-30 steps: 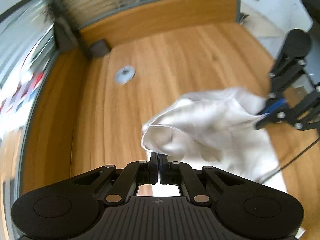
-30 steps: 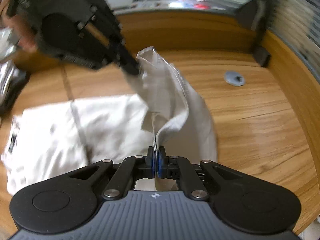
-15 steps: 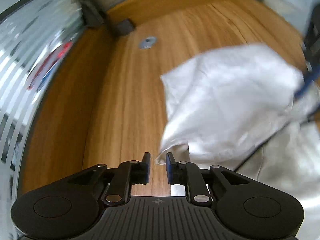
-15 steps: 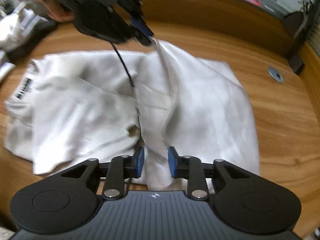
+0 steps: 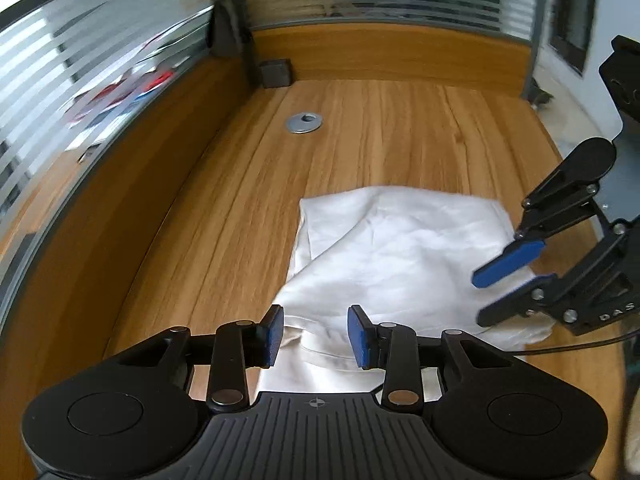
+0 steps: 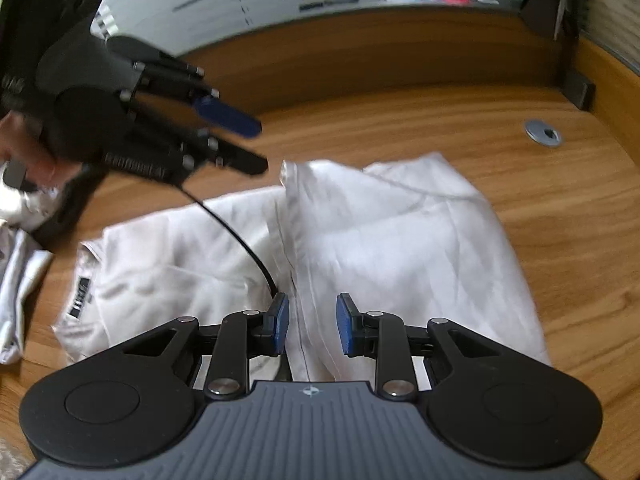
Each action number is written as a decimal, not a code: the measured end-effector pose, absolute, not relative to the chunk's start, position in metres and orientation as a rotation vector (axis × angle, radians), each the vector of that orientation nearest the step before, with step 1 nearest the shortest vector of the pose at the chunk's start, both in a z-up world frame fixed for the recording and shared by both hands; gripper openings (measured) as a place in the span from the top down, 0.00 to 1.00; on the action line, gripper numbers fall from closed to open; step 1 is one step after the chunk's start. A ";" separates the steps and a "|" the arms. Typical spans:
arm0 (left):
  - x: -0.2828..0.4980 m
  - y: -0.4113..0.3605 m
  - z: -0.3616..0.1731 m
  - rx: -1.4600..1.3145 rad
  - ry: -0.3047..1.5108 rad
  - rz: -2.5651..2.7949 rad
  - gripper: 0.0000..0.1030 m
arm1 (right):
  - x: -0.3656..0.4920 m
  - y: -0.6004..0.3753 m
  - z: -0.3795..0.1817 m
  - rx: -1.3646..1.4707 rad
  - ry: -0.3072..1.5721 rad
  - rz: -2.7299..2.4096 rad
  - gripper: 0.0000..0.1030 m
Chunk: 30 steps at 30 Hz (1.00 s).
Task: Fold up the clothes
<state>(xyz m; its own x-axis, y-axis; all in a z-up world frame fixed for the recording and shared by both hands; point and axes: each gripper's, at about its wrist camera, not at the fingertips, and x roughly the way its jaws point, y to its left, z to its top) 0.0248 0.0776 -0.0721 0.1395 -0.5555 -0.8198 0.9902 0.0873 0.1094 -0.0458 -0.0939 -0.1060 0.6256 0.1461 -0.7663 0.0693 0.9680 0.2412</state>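
The left gripper (image 5: 315, 334) has its jaws parted, and they have just been opening; a hem of the white garment (image 5: 400, 264) lies below the gap between the blue pads (image 5: 273, 335), which do not press on it. The right gripper (image 6: 311, 329) likewise stands released, its jaws having just opened too, with a folded edge of the garment (image 6: 392, 240) running under the gap and neither pad gripping the cloth.

Ahead of the left jaws the garment lies flat on the wooden table (image 5: 240, 208), one layer folded over another with a diagonal crease. To its right, seen from the left wrist, the right gripper (image 5: 510, 280) hovers over the cloth's far edge with its pads apart. From the right wrist, the left gripper (image 6: 256, 146) hangs above and to the left of the cloth, held by a hand (image 6: 28, 156), and a black cable (image 6: 236, 236) trails from it across the fabric toward the right jaws.

Left of the right jaws the unfolded part of the garment shows a dark label (image 6: 82, 306). Farther left lies more pale cloth (image 6: 16, 280). Beyond the garment a metal grommet (image 5: 304, 122) sits in the table, and near the far corner stands a small dark block (image 5: 275, 73) beside the wooden back panel (image 5: 400, 52).
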 end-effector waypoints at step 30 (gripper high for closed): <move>-0.166 0.082 -0.020 -0.286 0.891 -0.063 0.48 | 0.102 -0.229 -0.059 -0.345 0.979 0.836 0.71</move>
<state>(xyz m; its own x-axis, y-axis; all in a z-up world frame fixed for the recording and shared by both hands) -0.1659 0.0816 -0.0203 0.6295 -0.1727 -0.7576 -0.0642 0.9601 -0.2723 0.1023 -0.2288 -0.0592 0.2866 0.4646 -0.8378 -0.7550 0.6479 0.1010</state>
